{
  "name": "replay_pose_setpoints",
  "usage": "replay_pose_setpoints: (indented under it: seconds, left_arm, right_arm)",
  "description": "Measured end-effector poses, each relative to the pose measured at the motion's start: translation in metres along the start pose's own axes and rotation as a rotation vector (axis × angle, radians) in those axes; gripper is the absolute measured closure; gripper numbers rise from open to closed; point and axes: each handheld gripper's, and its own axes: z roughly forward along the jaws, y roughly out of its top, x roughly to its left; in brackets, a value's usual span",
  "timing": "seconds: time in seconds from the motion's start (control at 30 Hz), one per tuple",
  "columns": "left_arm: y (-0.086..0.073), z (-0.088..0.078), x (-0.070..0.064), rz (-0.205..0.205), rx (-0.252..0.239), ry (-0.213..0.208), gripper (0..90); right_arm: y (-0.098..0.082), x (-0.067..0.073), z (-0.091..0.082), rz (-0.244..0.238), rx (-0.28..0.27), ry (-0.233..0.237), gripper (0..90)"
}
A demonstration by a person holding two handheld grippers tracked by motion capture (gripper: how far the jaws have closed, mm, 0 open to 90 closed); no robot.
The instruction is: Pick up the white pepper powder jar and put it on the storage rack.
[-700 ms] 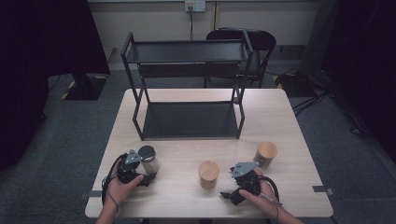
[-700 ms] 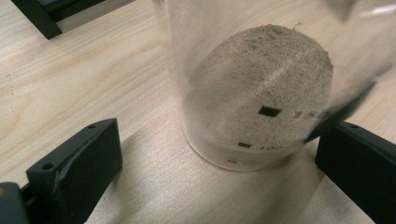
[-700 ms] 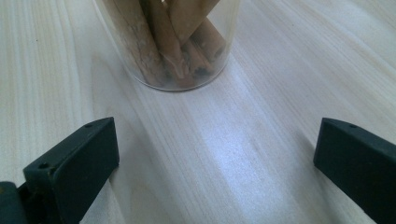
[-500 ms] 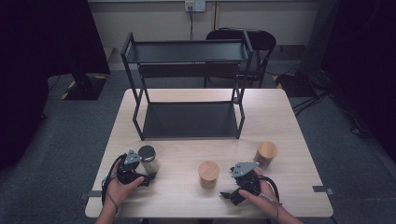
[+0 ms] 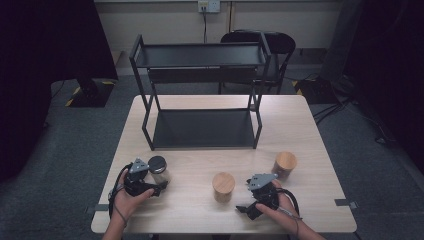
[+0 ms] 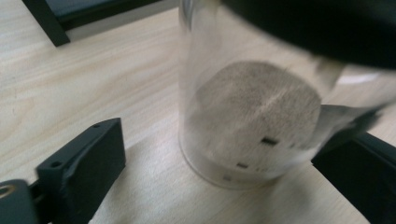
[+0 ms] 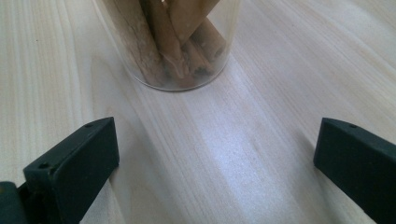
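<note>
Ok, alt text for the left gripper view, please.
A clear glass jar holding grey-brown powder stands on the pale wooden table between the open black jaws of the left hand-held gripper. The left jaw stands clear of the glass; whether the right one touches it is unclear.

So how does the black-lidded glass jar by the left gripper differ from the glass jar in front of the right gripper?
The black-lidded glass jar holds a grey speckled powder; the glass jar of brown sticks holds bark-like rolls. The powder jar stands between the left gripper's jaws, the left jaw clear of it, while the stick jar stands beyond the right gripper's open jaws. Both are clear, round and upright on the pale wooden table.
</note>
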Motion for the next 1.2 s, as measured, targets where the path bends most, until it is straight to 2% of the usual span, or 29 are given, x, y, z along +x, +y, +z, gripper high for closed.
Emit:
replay_pose_setpoints:
  seconds: [0.4, 0.9, 0.97, 1.2]
  left_arm:
    - [0.008, 0.004, 0.0, -0.011, -0.04, -0.011, 5.9]
    - [0.016, 0.006, -0.004, 0.019, -0.082, -0.072, 23.5]
    - [0.017, 0.006, -0.004, 0.026, -0.083, -0.074, 26.5]
    - [0.019, 0.006, -0.004, 0.05, -0.073, -0.061, 28.5]
  right_arm:
    - [0.0, 0.0, 0.0, 0.0, 0.0, 0.0, 0.0]
    - [0.0, 0.0, 0.0, 0.0, 0.0, 0.0, 0.0]
    - [0.0, 0.0, 0.0, 0.0, 0.0, 0.0, 0.0]
    - [0.0, 0.0, 0.0, 0.0, 0.0, 0.0, 0.0]
